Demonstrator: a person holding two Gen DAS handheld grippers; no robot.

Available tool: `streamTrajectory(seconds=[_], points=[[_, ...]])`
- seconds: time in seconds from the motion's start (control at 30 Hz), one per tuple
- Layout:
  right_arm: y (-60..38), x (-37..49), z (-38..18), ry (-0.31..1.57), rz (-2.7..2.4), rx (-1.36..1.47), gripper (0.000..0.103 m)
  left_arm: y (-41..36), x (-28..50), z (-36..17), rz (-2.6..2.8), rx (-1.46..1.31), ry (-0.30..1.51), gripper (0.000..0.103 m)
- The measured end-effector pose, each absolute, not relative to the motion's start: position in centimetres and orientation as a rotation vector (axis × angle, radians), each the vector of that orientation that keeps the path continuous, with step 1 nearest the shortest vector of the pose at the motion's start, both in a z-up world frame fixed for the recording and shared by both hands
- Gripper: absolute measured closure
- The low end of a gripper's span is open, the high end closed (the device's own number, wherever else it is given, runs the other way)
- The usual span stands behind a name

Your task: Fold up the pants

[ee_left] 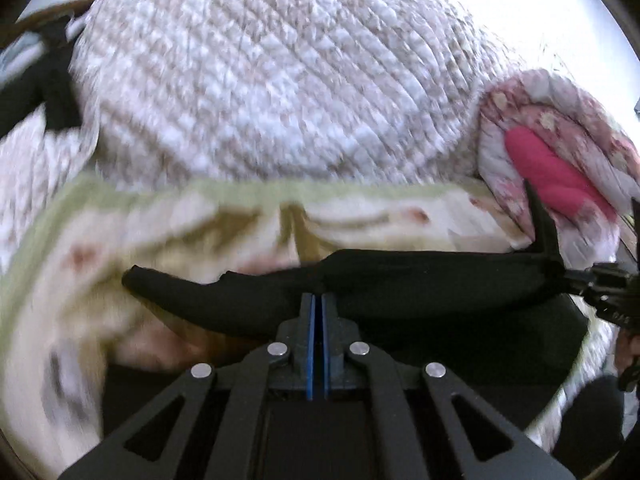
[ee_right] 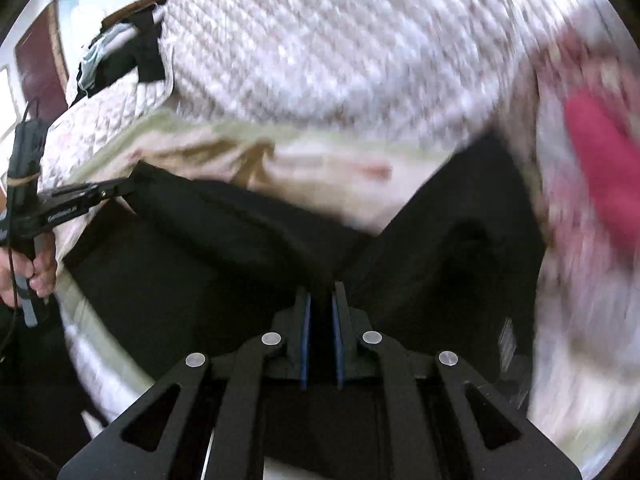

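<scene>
Left gripper (ee_left: 319, 300) and right gripper (ee_right: 320, 292), each pinching an edge of the black fabric pants (ee_left: 400, 280), which hang stretched between them above a pale floral bedsheet (ee_left: 380, 220); the knitted white-and-beige blanket (ee_left: 280, 80) behind appears motion-blurred.

My pants (ee_left: 400, 280) are plain black. The bedspread (ee_left: 280, 80) is white with a beige-brown woven pattern; the blanket (ee_left: 120, 232) is cream, green-edged, with brownish-red motifs; the quilt (ee_left: 560, 120) is pink floral around a magenta patch (ee_left: 548, 168). My tool's pads (ee_left: 310, 344) are blue.
</scene>
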State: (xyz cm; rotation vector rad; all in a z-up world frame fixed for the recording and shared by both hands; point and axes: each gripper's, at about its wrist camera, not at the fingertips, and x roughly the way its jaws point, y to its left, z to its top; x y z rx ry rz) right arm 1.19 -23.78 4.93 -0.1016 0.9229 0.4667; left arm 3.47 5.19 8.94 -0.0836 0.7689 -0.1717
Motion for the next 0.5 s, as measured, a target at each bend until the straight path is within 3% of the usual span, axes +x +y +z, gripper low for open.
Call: streamTrajectory(seconds=[0.1,0.27,0.37,0.4,0.43,0.5], points=[[-24.5,-0.3,2.0,1.014,0.425,-0.063,0.091,5.0,0.6,5.8,-0.167,-0.119,0.867,0.099],[-26.1,-2.1,2.6,1.023,0.401,0.034,0.079,5.7,-2.4,4.0,-0.136,-0.186,0.952,0.099],[-28.0,-3.0,3.3,0.992,0.362,0.143,0.062,6.5,-3.5,5.0,-0.095,-0.198,0.932,0.098],[-28.7,-3.1,3.3,0.987,0.341,0.179,0.049,6.9,-3.5,5.4,-0.08,-0.202,0.922,0.097],[-29.4,-3.1,3.3,0.981,0.319,0.225,0.044,7.1,-3.4,5.6,-0.069,-0.211,0.915,0.092],[-30.5,-3.2,3.0,0.98,0.285,0.281,0.044,7.5,-2.4,6.1,-0.057,-0.23,0.906,0.074]])
